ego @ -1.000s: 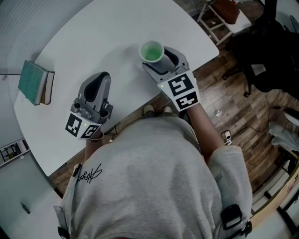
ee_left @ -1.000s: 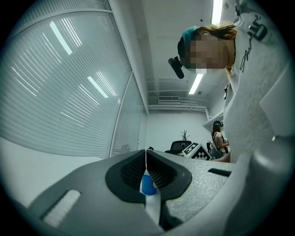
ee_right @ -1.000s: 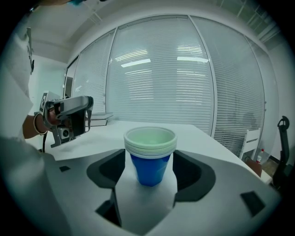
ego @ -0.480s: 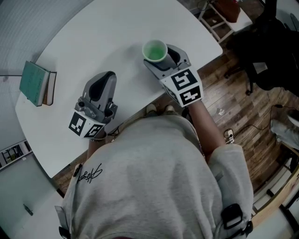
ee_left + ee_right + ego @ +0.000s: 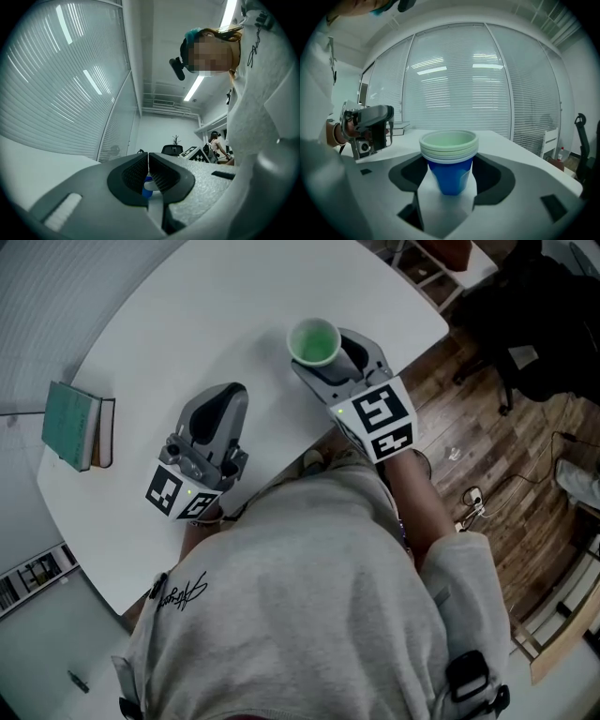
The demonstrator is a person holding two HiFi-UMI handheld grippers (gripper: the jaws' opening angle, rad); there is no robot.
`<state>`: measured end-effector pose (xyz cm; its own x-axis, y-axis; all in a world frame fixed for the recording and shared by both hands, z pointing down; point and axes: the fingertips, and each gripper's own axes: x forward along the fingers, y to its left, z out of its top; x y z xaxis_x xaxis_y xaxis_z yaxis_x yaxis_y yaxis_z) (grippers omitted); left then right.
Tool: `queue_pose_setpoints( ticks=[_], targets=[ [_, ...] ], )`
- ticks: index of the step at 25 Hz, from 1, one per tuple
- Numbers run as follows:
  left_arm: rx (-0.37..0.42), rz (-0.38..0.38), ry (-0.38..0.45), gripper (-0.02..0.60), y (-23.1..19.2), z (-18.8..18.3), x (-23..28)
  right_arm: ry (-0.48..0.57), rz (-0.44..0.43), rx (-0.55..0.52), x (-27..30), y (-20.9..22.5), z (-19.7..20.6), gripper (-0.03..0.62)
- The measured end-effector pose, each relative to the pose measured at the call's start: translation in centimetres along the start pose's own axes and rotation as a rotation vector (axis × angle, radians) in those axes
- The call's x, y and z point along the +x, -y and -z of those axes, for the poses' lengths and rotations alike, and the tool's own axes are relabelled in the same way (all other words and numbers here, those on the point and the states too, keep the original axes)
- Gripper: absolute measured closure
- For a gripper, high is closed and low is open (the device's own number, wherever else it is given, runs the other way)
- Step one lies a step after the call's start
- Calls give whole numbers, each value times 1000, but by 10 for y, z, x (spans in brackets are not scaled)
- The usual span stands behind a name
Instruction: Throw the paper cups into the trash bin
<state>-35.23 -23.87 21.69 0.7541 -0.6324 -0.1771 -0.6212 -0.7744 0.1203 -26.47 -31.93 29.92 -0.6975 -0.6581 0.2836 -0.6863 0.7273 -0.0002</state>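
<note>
A stack of paper cups (image 5: pixel 314 340), blue outside and pale green inside, stands upright near the white table's (image 5: pixel 206 306) right edge. My right gripper (image 5: pixel 325 360) is shut on the stack. In the right gripper view the blue body of the cups (image 5: pixel 450 157) sits between the two dark pads, which touch it on both sides (image 5: pixel 451 177). My left gripper (image 5: pixel 228 397) rests on the table to the left, tilted upward. Its jaws are shut, with the tips touching (image 5: pixel 148 157) and nothing held. No trash bin shows in any view.
A teal book (image 5: pixel 73 426) lies on the table's far left. The table's curved edge runs just behind both grippers, with wood floor (image 5: pixel 469 437) beyond. A dark chair or bag (image 5: pixel 544 324) and a white shelf (image 5: pixel 427 268) stand at the upper right.
Both grippers have drifted slightly rightward in the head view as the view shifted. The cups stay between the right jaws; the left jaws stay shut.
</note>
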Motion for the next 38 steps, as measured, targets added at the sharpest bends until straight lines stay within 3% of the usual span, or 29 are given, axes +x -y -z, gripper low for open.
queue_pose_setpoints(
  ticks=[10,17,38],
  targets=[
    [0,72,-22,572,15,9,14,102,73,17,-51,-1,-26,301],
    [45,66,-65,572,32,18,32,112,121,19,-104,20,-23,301],
    [74,253,12,572,182,31,106,142,284,75,-283,46,14,301]
  ],
)
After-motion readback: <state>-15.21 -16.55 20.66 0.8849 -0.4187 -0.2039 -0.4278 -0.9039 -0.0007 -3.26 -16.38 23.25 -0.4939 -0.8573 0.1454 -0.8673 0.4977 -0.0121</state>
